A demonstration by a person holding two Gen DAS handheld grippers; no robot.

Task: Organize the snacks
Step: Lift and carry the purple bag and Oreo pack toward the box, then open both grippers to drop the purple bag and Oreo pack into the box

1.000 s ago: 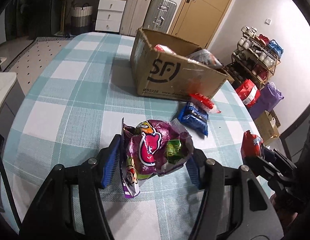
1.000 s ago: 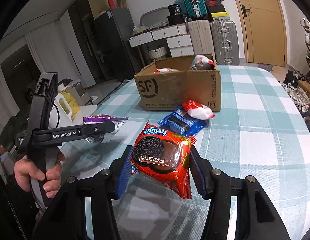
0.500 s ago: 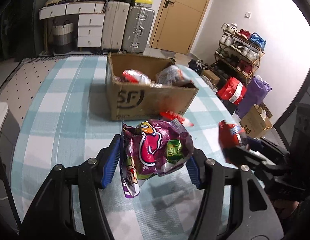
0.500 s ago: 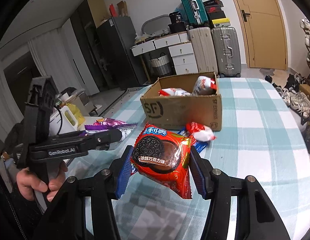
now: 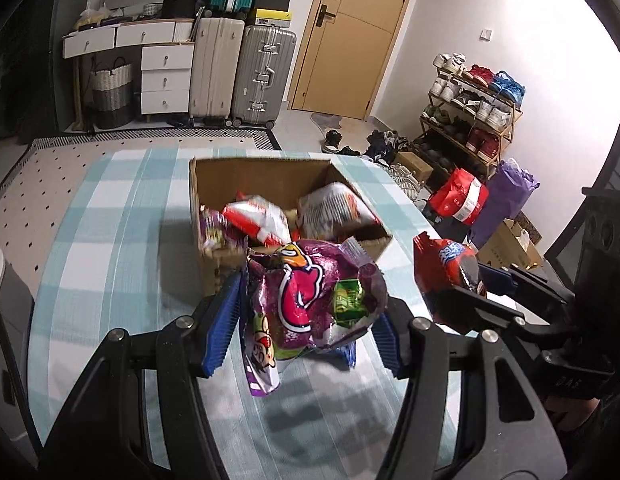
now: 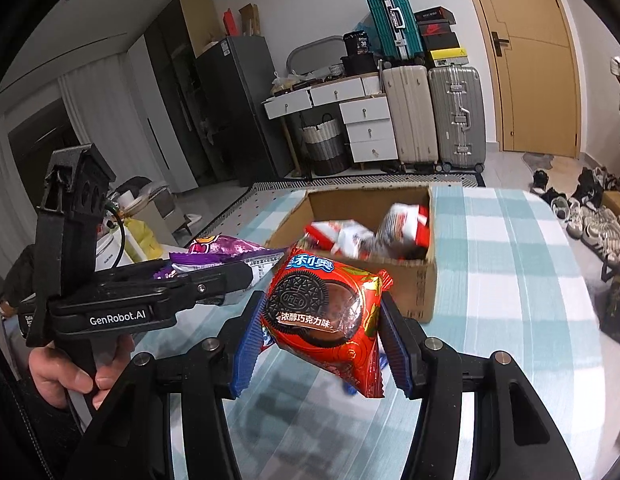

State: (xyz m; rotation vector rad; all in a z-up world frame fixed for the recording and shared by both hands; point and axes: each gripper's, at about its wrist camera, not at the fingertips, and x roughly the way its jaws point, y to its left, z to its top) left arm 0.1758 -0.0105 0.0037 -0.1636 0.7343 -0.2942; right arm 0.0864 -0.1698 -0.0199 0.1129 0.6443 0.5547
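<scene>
Currently I am in the carry step: both grippers are loaded and raised above the checked tablecloth (image 5: pixel 109 240), short of the cardboard box (image 5: pixel 213 264).

Left gripper (image 5: pixel 305 320): jaws closed on the purple snack bag (image 5: pixel 310 300), pads pressing its crumpled sides. The bag hangs just in front of the box's near wall.

Right gripper (image 6: pixel 318 320): jaws closed on the red Oreo packet (image 6: pixel 326 312), gripped across its width. It sits in front of the box's near corner, beside the left load.

Box state: open-topped, already holding several red-and-white packets (image 5: pixel 257 220). Free room appears to remain near the front wall.

Next move, as I judge it: advance each load past the near wall until it hangs over the box interior, then lower and open the jaws one side at a time. The two tools travel close together, so I would stagger the releases to avoid contact between them.
</scene>
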